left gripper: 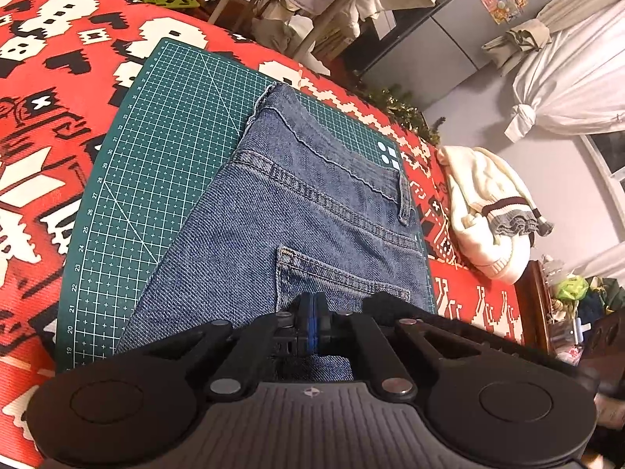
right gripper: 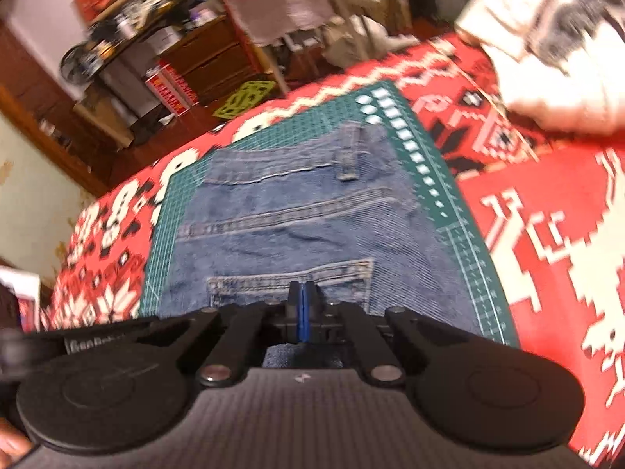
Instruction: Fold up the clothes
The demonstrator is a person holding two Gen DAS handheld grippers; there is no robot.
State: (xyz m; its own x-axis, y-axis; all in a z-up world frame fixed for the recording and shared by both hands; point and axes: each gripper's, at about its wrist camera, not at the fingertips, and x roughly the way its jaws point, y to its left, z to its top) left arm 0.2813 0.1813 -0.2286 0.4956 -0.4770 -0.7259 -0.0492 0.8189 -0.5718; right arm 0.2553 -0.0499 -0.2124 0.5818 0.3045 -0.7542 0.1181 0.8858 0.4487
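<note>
Both black claws, left (left gripper: 311,305) and right (right gripper: 300,301), pressed together above twill-woven blue jeans (left gripper: 297,211) on a gridded mat (left gripper: 156,148).

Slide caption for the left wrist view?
Left claw shut over folded blue jeans on green cutting mat.

Both wrist cameras looked down close over the jeans (left gripper: 297,211), from opposite sides, sharing the green cutting mat (left gripper: 164,125).

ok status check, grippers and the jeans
Left gripper shut, right gripper shut, both over jeans. Jeans folded on green cutting mat. Cream sweater off to the side, clear.
</note>
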